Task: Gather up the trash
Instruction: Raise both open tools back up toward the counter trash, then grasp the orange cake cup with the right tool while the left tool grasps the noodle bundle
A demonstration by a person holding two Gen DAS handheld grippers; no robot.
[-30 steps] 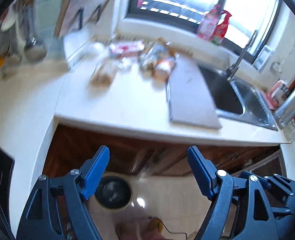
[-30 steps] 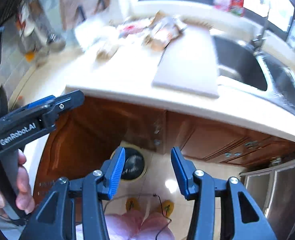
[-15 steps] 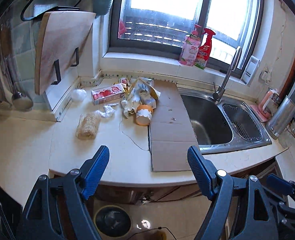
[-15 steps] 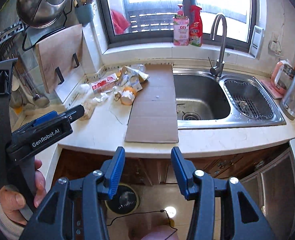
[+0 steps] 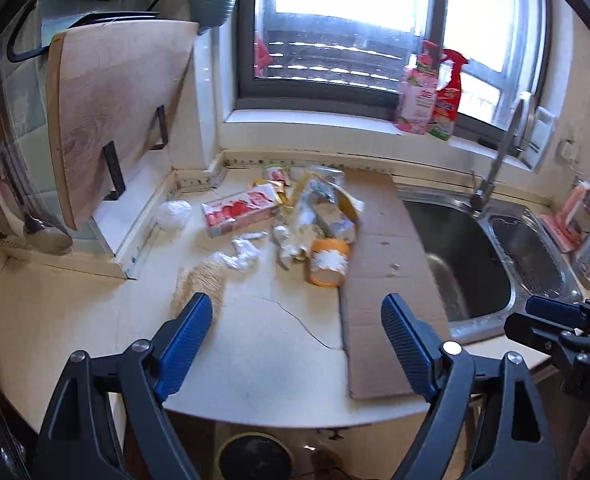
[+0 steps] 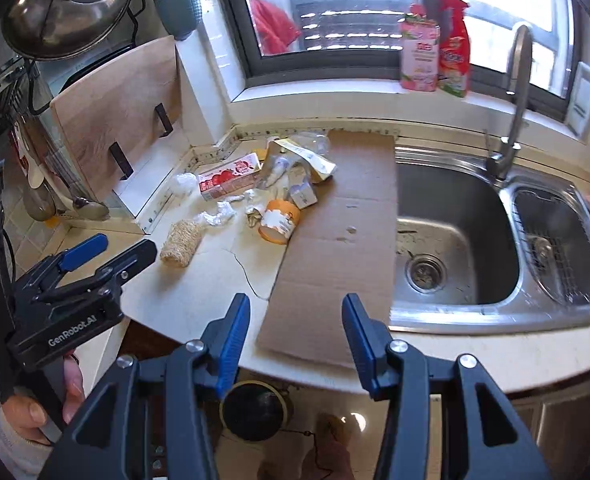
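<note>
Cream stone tabletop (image 5: 255, 344), glossy w/ a thin crack across it, carries the trash in a loose heap near the back wall. Flat brown corrugated cardboard sheet (image 6: 335, 236) lies along the sink's left edge, reaching the tabletop's front lip. Just left of it, touching its edge: short orange plastic tub w/ white label (image 6: 279, 220), tipped on its side. Behind that, a crumpled yellow-and-white foil wrapper (image 6: 307, 156) & a long red-and-white carton w/ fruit print (image 6: 229, 180), lying flat. Crinkled clear plastic film (image 5: 239, 254) sits in front of the carton; a rough straw-coloured fibrous scrubber (image 6: 181, 242) lies nearest the front, apart from the rest. Small white wad of plastic (image 5: 175, 214) rests by the wall strip. Stainless steel double sink (image 6: 475, 240) is on the right. Pale wooden cutting board (image 5: 111, 112) leans upright in a black rack at left.

Left gripper (image 5: 297, 334), blue ribbed pads on black frame, tilts down over the bare tabletop; its jaws have just been opening wider, nothing between them. Right gripper (image 6: 297, 338) angles down over the cardboard's near end, jaws partly apart, holding nothing. A hand (image 6: 47, 404) in a pale sleeve grasps the left gripper's handle.
</note>
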